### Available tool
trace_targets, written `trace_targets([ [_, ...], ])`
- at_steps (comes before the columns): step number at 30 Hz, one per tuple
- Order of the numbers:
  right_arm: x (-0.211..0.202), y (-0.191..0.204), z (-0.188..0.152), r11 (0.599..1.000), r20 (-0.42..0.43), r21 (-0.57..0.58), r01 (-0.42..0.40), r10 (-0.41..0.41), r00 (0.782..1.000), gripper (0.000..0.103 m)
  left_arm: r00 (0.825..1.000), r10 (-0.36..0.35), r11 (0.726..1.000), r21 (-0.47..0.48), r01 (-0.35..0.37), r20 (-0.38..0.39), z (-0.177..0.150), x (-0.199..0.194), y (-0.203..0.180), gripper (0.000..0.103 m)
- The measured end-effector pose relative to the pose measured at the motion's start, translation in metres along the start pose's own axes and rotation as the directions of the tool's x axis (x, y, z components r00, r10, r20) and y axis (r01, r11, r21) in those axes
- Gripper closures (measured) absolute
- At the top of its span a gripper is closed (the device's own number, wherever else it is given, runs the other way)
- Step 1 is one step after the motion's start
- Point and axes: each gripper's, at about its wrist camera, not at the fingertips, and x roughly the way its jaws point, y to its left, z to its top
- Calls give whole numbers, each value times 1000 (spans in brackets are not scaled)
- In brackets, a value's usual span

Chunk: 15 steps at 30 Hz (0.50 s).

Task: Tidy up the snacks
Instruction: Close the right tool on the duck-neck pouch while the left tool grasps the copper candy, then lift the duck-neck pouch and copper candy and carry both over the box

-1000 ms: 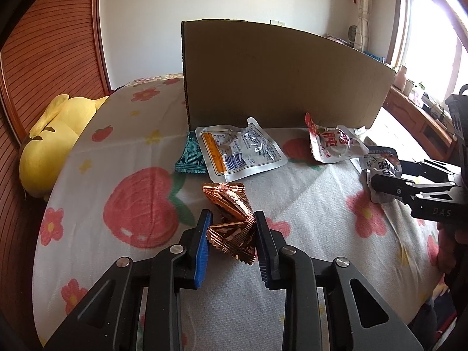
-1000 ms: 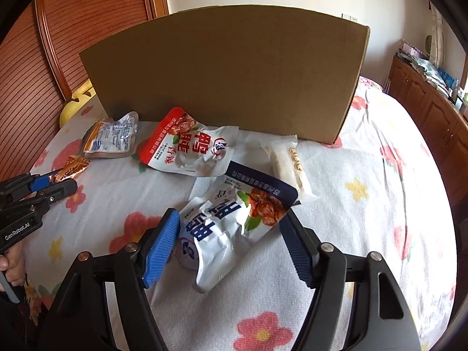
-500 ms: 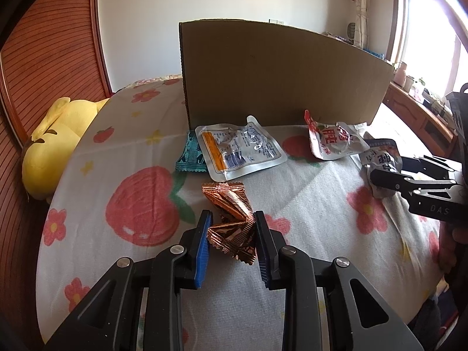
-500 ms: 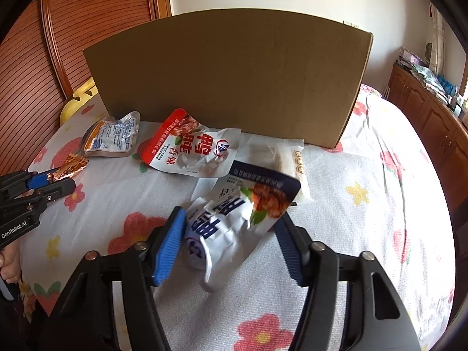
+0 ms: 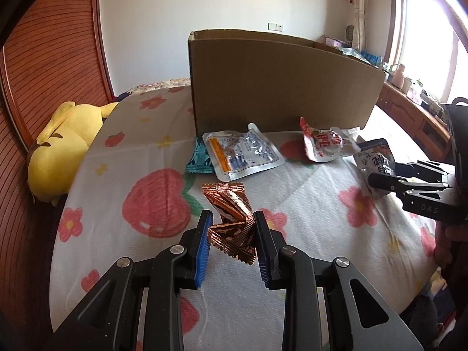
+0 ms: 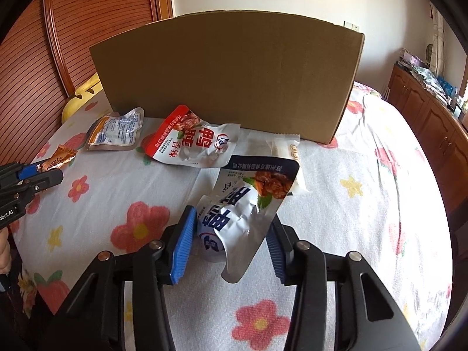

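Left wrist view: the box point(image 5: 280, 84) is stood open-topped on the bed point(image 5: 152, 152); its contents cannot be seen. The copper wrapper point(image 5: 231, 219) is clamped between the pads of the left gripper point(image 5: 231, 231), jaws nearly closed. The blue pouch point(image 6: 245, 210) is pressed by the right gripper point(image 6: 231, 234), whose jaws have just been closing. Bare bedspread is seen right of the box.

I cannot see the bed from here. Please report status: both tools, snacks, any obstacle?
Left tool shut on copper wrapper. Right tool just closing, pinching blue-and-white pouch. Cardboard box stands behind; path looks free.
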Motion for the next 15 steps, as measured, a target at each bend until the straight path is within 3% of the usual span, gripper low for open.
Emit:
trace_targets([
  [15, -23, -1, -23, 998, 53, 40, -51, 49, 997, 57, 1000, -7, 999, 31, 6, 15, 2, -8, -14, 74],
])
